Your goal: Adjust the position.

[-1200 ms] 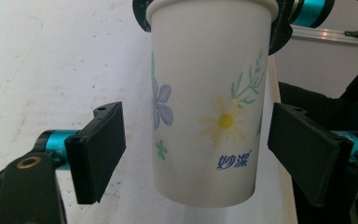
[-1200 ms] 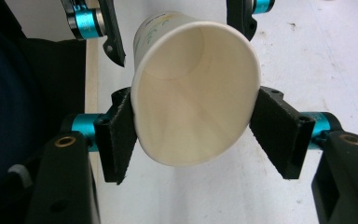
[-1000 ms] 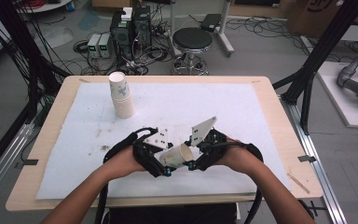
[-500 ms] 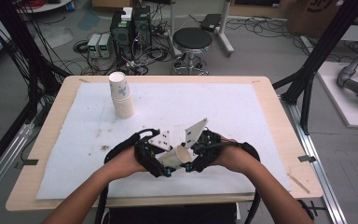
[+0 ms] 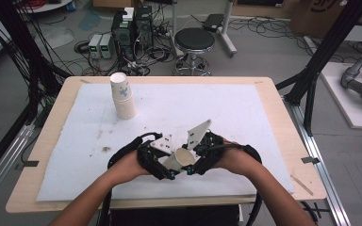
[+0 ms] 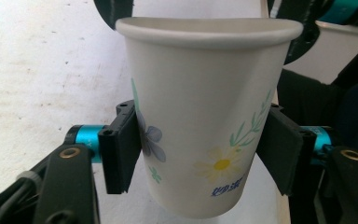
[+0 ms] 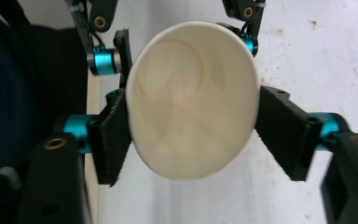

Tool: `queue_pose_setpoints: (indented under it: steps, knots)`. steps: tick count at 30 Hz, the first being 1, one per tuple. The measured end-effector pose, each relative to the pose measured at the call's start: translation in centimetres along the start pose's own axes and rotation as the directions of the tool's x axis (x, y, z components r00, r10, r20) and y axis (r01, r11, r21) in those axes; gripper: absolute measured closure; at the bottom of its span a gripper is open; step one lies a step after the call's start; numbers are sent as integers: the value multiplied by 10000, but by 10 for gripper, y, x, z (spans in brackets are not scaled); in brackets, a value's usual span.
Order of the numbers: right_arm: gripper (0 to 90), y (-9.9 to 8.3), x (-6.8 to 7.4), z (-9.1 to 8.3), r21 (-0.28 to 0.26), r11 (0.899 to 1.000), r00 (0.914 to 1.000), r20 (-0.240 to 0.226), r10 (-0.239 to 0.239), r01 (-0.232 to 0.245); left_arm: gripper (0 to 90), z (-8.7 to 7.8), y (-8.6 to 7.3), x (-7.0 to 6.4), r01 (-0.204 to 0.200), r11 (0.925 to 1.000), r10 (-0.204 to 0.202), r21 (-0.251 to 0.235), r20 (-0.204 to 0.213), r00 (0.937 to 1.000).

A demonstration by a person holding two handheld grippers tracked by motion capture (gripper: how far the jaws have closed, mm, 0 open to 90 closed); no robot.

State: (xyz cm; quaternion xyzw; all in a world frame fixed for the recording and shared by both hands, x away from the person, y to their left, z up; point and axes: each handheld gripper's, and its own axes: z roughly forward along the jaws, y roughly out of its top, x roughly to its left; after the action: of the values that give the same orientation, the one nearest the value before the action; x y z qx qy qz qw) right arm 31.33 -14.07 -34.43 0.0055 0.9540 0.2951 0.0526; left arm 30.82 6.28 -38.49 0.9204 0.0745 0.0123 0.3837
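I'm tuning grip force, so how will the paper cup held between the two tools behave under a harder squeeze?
The paper cup probably gives easily: its rim already looks oval between the right tool pads. It looks empty, so likely light. The left tool presses its printed, tapered wall, which may slip.

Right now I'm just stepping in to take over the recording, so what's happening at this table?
A person holds a paper cup between two hand-held grippers above the near edge of the white mat. The left gripper is clamped on the cup's flowered side wall, and the right gripper squeezes it near the rim, which looks pressed into an oval. The cup is empty and tipped on its side. A stack of paper cups stands at the far left of the mat, untouched.
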Motion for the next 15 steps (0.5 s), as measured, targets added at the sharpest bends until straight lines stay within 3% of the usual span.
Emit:
queue_pose_setpoints:
  steps: [2, 3, 4, 5, 10, 13, 15]
  knots:
    - [272, -1, 0, 0, -148, 9998, 9999, 34, 126, -126, 337, 0, -1, 0, 63, 9999, -63, -85, -21, 10000]
    - [232, -3, -2, -3, -631, 9972, 9992, 33, 407, -404, 337, -1, -4, 1, 116, 9997, -118, -193, -101, 9999]
    - [232, -3, -2, -3, -631, 9972, 9992, 33, 407, -404, 338, -1, -4, 1, 116, 9997, -118, -193, -101, 9999]
    - [218, -7, -4, -8, -1317, 9877, 9964, -106, 836, -842, 338, -2, -8, 1, 250, 9990, -256, -376, -145, 9996]
    - [218, -21, -6, -19, -2623, 9523, 9875, -191, 1562, -1557, 331, -6, -23, 2, 789, 9913, -835, -1050, -398, 9957]
    - [218, -36, -7, -24, -3186, 9257, 9775, -124, 2108, -2037, 326, -11, -32, 3, 1059, 9814, -1170, -1599, -621, 9912]
    - [218, -47, -7, -27, -3606, 9010, 9669, -88, 2551, -2410, 323, -15, -39, 4, 1294, 9720, -1473, -1962, -794, 9859]
